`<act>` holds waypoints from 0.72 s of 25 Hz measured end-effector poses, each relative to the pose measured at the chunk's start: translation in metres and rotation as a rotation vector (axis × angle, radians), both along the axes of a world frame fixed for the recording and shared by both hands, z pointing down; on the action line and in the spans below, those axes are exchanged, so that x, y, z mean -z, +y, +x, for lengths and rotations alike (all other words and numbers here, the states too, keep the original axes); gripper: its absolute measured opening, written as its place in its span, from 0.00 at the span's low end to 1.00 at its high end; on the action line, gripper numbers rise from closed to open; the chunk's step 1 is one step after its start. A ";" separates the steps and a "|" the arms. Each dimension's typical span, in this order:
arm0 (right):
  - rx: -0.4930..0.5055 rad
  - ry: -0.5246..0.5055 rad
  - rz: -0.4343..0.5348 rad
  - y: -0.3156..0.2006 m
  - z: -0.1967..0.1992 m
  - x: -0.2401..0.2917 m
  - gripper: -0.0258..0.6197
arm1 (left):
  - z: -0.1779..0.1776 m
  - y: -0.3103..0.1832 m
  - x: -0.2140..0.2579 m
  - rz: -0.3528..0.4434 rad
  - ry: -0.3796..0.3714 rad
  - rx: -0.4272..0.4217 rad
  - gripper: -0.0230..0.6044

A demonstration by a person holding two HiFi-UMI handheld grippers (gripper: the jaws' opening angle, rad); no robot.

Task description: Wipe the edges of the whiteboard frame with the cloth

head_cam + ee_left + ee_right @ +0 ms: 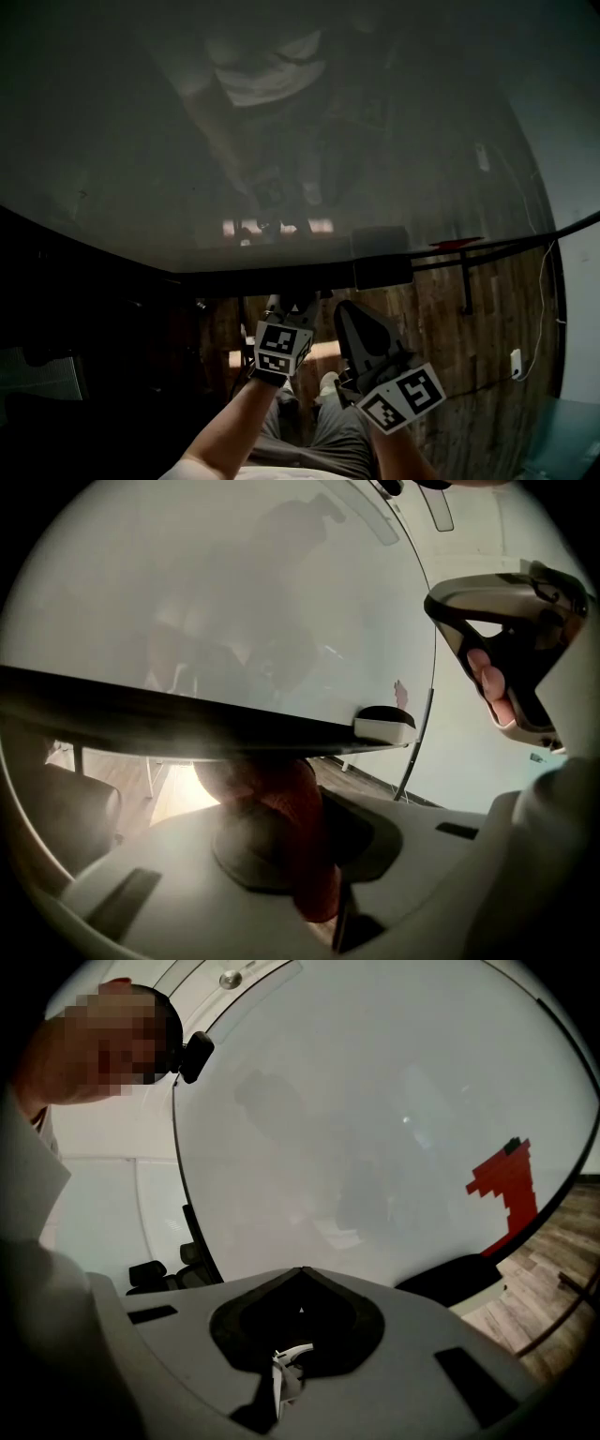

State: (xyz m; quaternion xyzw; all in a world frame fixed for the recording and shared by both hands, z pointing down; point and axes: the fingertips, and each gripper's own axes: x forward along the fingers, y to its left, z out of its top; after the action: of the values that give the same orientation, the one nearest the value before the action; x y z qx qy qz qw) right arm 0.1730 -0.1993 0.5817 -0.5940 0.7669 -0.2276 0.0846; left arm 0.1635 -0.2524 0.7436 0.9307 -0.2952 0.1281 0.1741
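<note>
Clamped between the jaws of the left gripper (277, 794), a reddish cloth (302, 850) was seen at lower centre, touching the dark bottom edge of the whiteboard frame (178, 719). Nothing was held by the right gripper (301, 1274), its jaws brought together below the whiteboard (375, 1129).

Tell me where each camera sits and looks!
Head view: on the person's head, looking down at the glossy white whiteboard, left gripper, right gripper, forearms.
Left gripper view: on that gripper, looking along jaws shut on the red textured cloth below the dark frame edge; right gripper shows.
Right gripper view: on that gripper, jaws shut and empty, facing the whiteboard; white shirt shows.
Shared: head and left views show the dark eraser block.
</note>
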 end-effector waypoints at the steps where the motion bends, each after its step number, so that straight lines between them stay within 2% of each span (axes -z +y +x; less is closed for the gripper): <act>1: -0.012 -0.001 -0.001 0.003 0.006 0.002 0.04 | 0.006 0.004 0.000 -0.006 -0.004 -0.013 0.15; 6: -0.050 0.003 -0.008 0.018 0.029 0.017 0.04 | 0.015 0.026 -0.005 -0.059 -0.045 -0.045 0.15; 13: -0.029 0.000 -0.029 0.037 0.031 0.049 0.04 | 0.002 0.071 0.013 -0.143 -0.100 -0.085 0.15; 18: -0.006 0.013 -0.031 0.050 0.030 0.077 0.04 | -0.014 0.119 0.021 -0.235 -0.151 -0.111 0.15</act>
State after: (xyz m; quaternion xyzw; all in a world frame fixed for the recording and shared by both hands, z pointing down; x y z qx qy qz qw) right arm 0.2033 -0.1495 0.5044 -0.5991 0.7620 -0.2353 0.0709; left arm 0.1493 -0.1333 0.7225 0.9064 -0.2386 0.2409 0.2518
